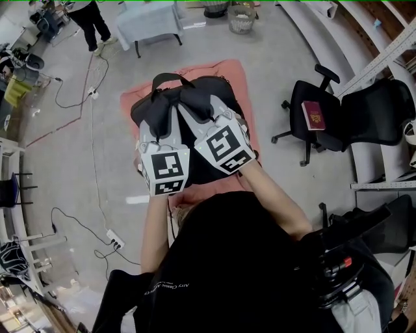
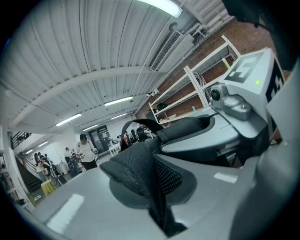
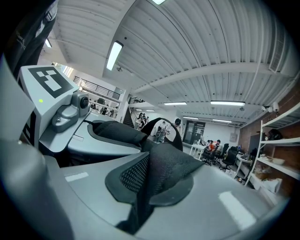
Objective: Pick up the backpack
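The black backpack (image 1: 218,88) hangs over a pink mat (image 1: 229,70) on the floor, its top loop handle (image 1: 170,78) at the far side. My left gripper (image 1: 160,120) is shut on one padded mesh shoulder strap (image 2: 138,171), which is pinched between its grey jaws in the left gripper view. My right gripper (image 1: 195,104) is shut on the other shoulder strap (image 3: 161,171), with the mesh folded in the slot between its jaws. The two grippers sit side by side, close together, each seen in the other's view. Most of the bag's body is hidden beneath them.
A black office chair (image 1: 328,133) with a red booklet (image 1: 314,115) on its seat stands to the right. A small table (image 1: 149,23) and a wire bin (image 1: 241,18) stand farther off. Cables and a power strip (image 1: 115,240) lie at the left. A person (image 1: 88,19) stands at the far left.
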`<state>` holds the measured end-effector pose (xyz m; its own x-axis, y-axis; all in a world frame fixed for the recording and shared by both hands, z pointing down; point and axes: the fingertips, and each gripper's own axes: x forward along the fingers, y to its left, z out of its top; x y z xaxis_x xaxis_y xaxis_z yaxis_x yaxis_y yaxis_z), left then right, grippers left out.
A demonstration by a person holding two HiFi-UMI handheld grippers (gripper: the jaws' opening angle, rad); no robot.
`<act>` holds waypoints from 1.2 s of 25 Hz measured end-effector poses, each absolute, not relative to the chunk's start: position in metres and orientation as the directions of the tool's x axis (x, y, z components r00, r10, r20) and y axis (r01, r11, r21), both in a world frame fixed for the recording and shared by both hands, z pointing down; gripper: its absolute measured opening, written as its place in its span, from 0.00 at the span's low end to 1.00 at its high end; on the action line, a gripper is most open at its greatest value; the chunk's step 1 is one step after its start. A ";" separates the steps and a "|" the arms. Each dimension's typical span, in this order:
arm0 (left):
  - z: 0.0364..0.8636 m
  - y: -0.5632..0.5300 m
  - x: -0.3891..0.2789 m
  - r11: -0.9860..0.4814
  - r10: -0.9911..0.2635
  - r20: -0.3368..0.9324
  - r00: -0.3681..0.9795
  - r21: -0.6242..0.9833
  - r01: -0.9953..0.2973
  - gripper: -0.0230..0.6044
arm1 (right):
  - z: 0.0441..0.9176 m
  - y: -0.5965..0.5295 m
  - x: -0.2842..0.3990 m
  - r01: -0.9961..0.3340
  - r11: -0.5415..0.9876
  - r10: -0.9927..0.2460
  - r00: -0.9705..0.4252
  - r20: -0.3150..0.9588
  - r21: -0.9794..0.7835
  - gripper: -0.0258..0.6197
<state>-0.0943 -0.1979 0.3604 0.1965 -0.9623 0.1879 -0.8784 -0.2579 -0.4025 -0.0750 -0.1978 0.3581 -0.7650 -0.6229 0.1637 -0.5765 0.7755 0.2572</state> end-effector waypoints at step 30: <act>0.374 -0.201 -0.105 -0.247 -0.961 0.215 0.175 -0.376 -0.893 0.06 | 0.374 -0.201 -0.084 -0.552 0.783 -0.612 -0.765 0.198 0.286 0.08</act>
